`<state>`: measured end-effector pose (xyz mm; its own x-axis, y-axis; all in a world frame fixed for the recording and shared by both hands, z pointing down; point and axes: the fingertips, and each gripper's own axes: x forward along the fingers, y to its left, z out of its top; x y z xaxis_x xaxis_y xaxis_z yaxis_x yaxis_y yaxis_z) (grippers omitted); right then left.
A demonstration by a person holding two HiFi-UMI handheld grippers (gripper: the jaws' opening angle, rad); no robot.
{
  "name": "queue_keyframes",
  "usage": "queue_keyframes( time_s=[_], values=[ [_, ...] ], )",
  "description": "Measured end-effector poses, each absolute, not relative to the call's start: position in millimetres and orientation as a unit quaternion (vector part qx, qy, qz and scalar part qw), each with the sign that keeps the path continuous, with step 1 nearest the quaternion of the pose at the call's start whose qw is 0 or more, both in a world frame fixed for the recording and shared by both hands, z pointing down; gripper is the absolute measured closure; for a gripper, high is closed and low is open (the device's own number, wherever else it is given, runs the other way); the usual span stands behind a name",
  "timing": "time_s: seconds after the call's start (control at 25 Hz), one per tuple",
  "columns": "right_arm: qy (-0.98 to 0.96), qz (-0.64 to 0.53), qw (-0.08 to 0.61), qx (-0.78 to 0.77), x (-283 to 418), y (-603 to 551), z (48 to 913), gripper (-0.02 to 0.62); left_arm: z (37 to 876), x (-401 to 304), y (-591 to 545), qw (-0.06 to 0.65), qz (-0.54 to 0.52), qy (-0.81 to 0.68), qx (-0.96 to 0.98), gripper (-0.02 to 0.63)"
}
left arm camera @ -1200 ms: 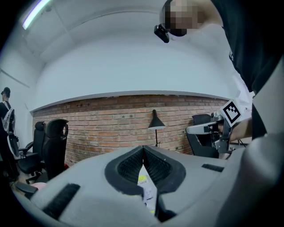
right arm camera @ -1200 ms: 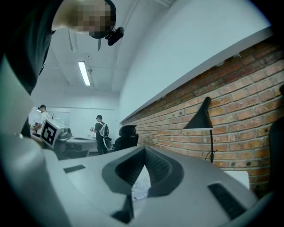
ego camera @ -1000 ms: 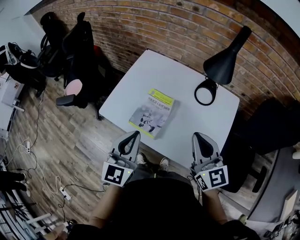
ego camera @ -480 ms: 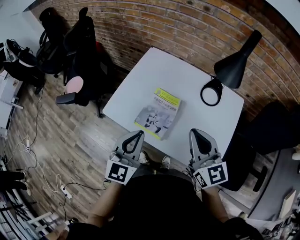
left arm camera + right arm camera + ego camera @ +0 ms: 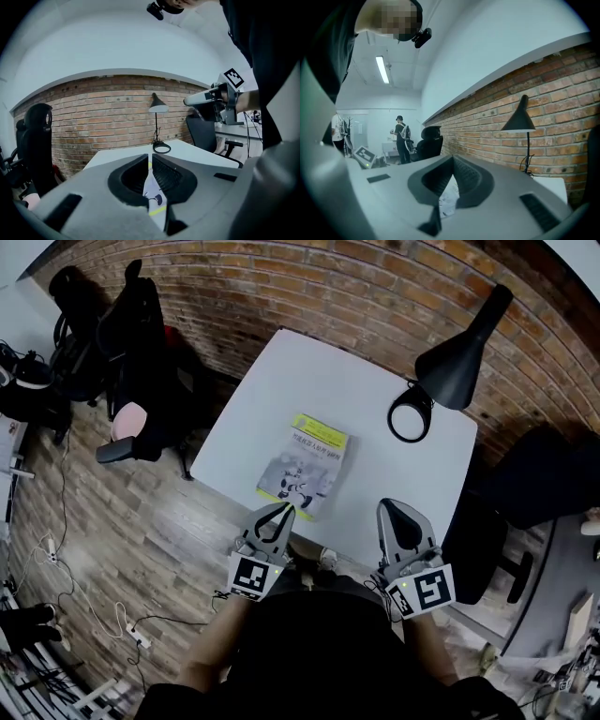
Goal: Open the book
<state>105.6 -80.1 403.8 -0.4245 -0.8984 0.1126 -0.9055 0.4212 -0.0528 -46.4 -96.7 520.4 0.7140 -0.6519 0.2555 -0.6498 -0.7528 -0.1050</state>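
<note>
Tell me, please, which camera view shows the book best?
The head view: the book lies closed on the white table, its cover in plain sight from above. The left gripper view shows only a narrow strip of it through the gap between the jaws; the right gripper view shows a small patch likewise.
</note>
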Motion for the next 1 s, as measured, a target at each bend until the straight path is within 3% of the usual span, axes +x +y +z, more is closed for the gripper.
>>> queue_keyframes(
  time_s=[0.24,0.36,0.8,1.0],
  values=[
    [-0.824,0.063,0.041,0.561,127,-73,413,0.582,567,-21,-108,-0.014,-0.182,0.318,-0.930,0.578],
    [-0.819,0.066,0.044,0.568,135,-70,415,0.581,606,-8,-113,-0.037,-0.212,0.314,-0.925,0.509],
    [-0.812,0.074,0.049,0.576,157,-65,422,0.581,686,21,-115,-0.079,-0.302,0.309,-0.898,0.348],
    [-0.812,0.075,0.047,0.577,165,-61,422,0.581,710,25,-106,-0.080,-0.354,0.306,-0.880,0.301]
  ],
)
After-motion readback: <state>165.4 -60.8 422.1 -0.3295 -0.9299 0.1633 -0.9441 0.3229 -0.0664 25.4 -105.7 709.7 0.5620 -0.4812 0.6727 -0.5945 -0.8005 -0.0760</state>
